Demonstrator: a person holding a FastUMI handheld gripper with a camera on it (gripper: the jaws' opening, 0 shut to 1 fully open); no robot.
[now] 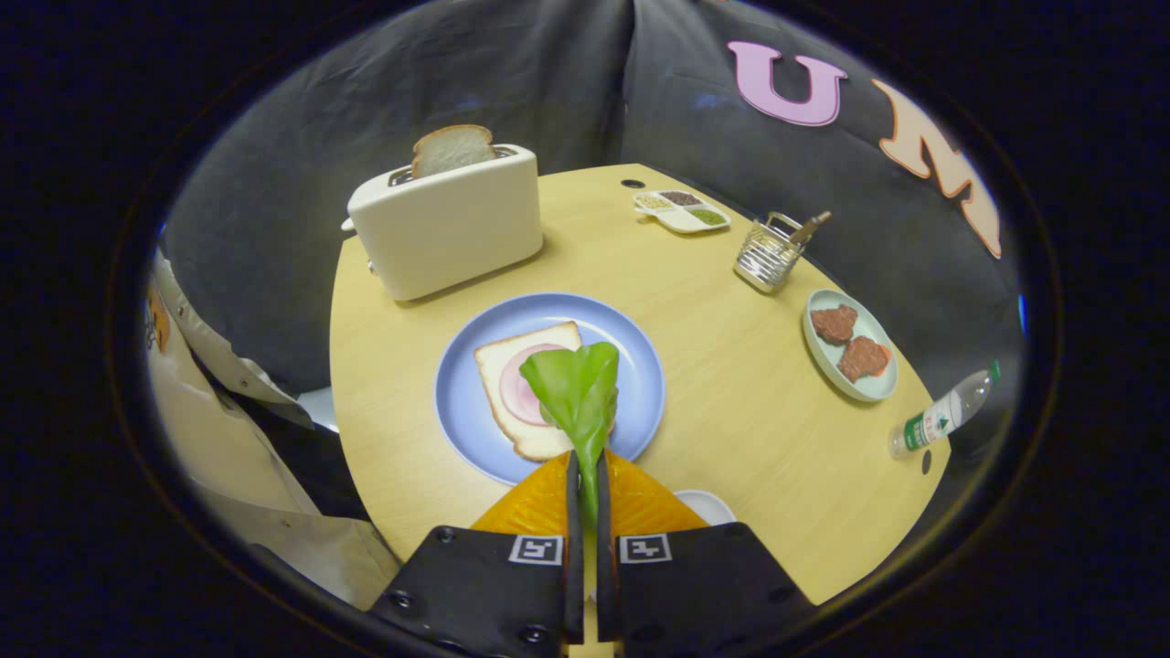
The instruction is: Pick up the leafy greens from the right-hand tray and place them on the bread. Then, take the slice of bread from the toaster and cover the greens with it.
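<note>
Fingers [590,475] pinch one leafy green [576,388]; two bread slices [521,388].

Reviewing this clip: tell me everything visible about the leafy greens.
The greens are one bright green leaf with a pale stem, smooth and slightly curled. The claw is shut on the stem, both fingers pressing it. The leaf fans out ahead of the fingers, over the bread on the blue plate; contact with the bread cannot be told.

Bright overhead light on the table [731,402]; soft shadow beside the toaster [448,224]; fisheye bends the edges; cloth dim.
</note>
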